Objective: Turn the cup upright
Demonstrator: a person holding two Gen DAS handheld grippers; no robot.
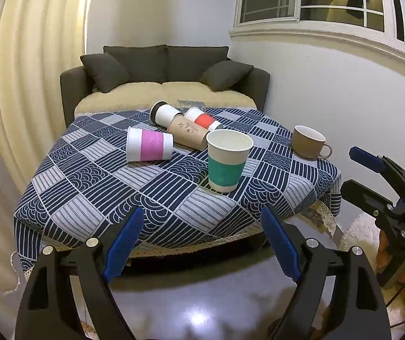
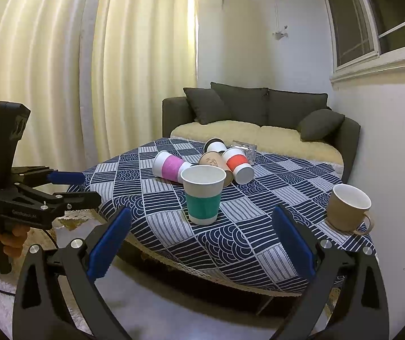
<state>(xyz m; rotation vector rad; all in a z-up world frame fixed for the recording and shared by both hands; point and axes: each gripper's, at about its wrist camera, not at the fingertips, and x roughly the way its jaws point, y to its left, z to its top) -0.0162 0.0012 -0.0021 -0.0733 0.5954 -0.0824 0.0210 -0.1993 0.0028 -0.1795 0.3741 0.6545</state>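
A green-banded paper cup (image 1: pixel 226 160) (image 2: pixel 202 198) stands upright near the table's front. Behind it several cups lie on their sides: a pink-banded one (image 1: pixel 148 148) (image 2: pixel 171 167), a brown kraft one (image 1: pixel 188 131) (image 2: pixel 212 160), a red-banded one (image 1: pixel 202 117) (image 2: pixel 238 164) and a white one with a black rim (image 1: pixel 162 112) (image 2: pixel 215 145). A brown mug (image 1: pixel 308 141) (image 2: pixel 348 208) stands upright at the right. My left gripper (image 1: pixel 202 243) is open and empty, off the table's front edge. My right gripper (image 2: pixel 202 243) is open and empty, also short of the table.
The table (image 1: pixel 95 198) has a blue patterned cloth. A clear glass (image 1: pixel 189 104) (image 2: pixel 245 148) lies at the far edge. A grey sofa (image 1: pixel 162 70) stands behind, curtains to the left, a wall to the right. The other gripper shows at each view's side (image 1: pixel 386 187) (image 2: pixel 32 192).
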